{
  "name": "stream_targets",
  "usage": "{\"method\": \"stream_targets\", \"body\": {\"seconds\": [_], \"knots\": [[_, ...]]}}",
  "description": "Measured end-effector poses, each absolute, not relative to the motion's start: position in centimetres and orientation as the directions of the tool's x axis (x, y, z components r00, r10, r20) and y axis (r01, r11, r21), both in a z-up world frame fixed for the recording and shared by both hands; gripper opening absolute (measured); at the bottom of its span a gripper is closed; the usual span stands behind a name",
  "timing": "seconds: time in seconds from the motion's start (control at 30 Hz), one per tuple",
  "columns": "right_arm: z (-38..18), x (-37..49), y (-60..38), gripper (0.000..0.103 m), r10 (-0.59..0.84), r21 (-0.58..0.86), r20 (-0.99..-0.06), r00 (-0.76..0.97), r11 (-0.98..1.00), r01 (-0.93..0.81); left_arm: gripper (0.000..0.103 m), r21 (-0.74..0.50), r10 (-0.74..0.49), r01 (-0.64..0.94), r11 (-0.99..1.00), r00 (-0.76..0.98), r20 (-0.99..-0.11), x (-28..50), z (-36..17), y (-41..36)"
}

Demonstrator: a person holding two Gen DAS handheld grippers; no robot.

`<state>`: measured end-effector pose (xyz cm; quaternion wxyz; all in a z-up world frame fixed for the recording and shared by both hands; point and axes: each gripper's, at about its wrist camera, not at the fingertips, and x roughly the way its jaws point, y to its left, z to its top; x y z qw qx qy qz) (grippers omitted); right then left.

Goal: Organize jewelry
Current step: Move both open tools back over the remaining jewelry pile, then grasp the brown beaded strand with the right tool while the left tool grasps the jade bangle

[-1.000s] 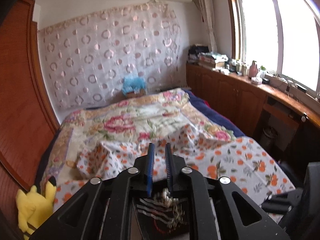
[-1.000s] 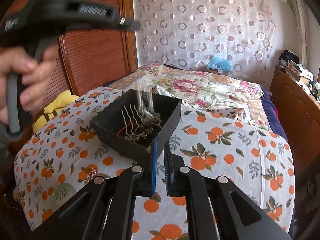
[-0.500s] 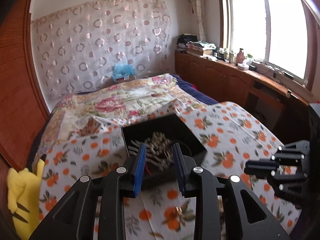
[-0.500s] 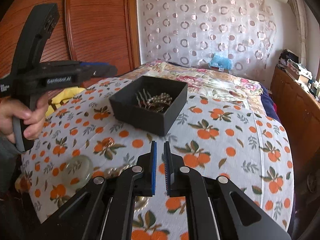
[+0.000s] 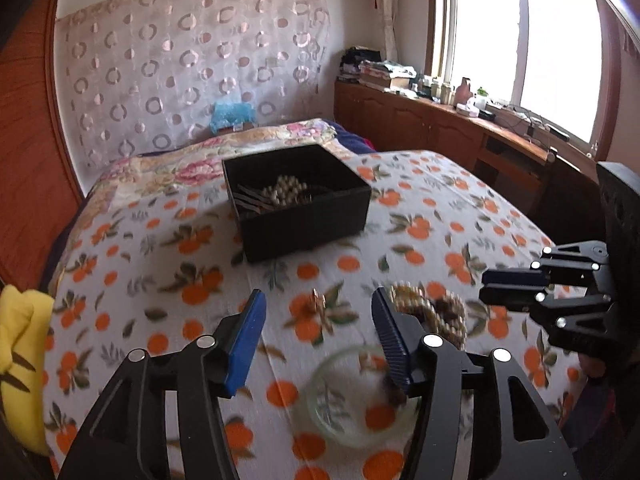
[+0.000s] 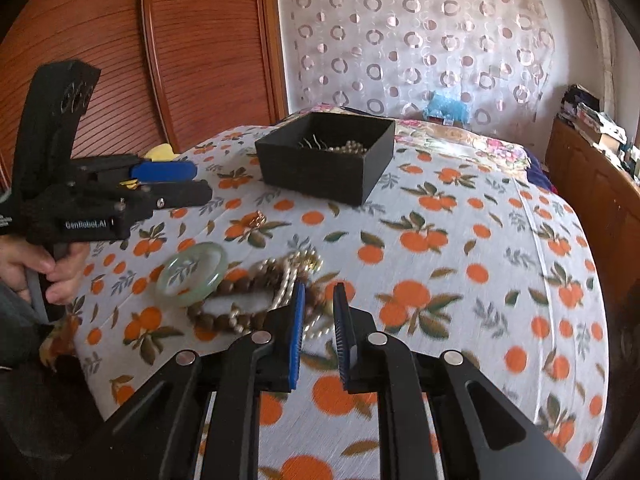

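Note:
A black open box [image 5: 298,200] holds pearls and metal hair pins on the orange-print cloth; it also shows in the right wrist view [image 6: 326,156]. My left gripper [image 5: 318,312] is open and empty, above a small gold ring [image 5: 318,300] and a pale green bangle [image 5: 356,396]. The bangle [image 6: 192,272] lies beside a brown bead bracelet [image 6: 236,284] and a pearl strand [image 6: 288,280]. My right gripper [image 6: 319,300] is partly open and empty, just above the pearl strand. The gold ring [image 6: 256,220] lies left of centre.
The cloth [image 6: 460,248] covers a raised surface that drops off at its right and near edges. A yellow plush toy [image 5: 20,360] sits at the left. A wooden wardrobe [image 6: 180,40] stands left, a bed [image 5: 248,140] behind, cabinets [image 5: 420,128] right.
Both grippers have pulled back from the box and dropped toward the loose jewelry. The left gripper has opened wide. The right gripper has opened slightly.

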<state>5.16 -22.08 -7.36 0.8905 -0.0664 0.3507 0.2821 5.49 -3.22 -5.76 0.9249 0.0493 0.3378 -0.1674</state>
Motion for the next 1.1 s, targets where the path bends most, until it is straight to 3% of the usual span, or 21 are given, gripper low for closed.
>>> {"method": "stream_targets", "body": {"seconds": [0.1,0.23,0.83,1.07,1.1], "knots": [[-7.9,4.2,-22.3,0.016,0.455,0.090,-0.667,0.590,0.835,-0.542,0.068,-0.026,-0.280,0.346,0.938,0.709,-0.647,4.3,-6.4,-3.1],[-8.8,3.6,-22.3,0.018,0.441,0.082,-0.681,0.585,0.839,-0.537,0.074,-0.040,-0.291,0.359,0.933,0.683,-0.670,3.5,-7.3,-3.4],[-9.4,2.8,-22.1,0.018,0.442,0.064,-0.672,0.595,0.834,-0.547,0.079,-0.054,-0.300,0.389,0.920,0.606,-0.737,3.5,-10.0,-5.2],[-9.4,3.1,-21.7,0.018,0.428,0.051,-0.690,0.584,0.833,-0.550,0.078,-0.096,-0.326,0.387,0.917,0.589,-0.739,3.8,-10.3,-4.7],[-9.3,3.3,-21.5,0.018,0.432,0.057,-0.691,0.579,0.831,-0.553,0.074,-0.097,-0.329,0.389,0.916,0.589,-0.738,3.7,-10.3,-4.7]]}}
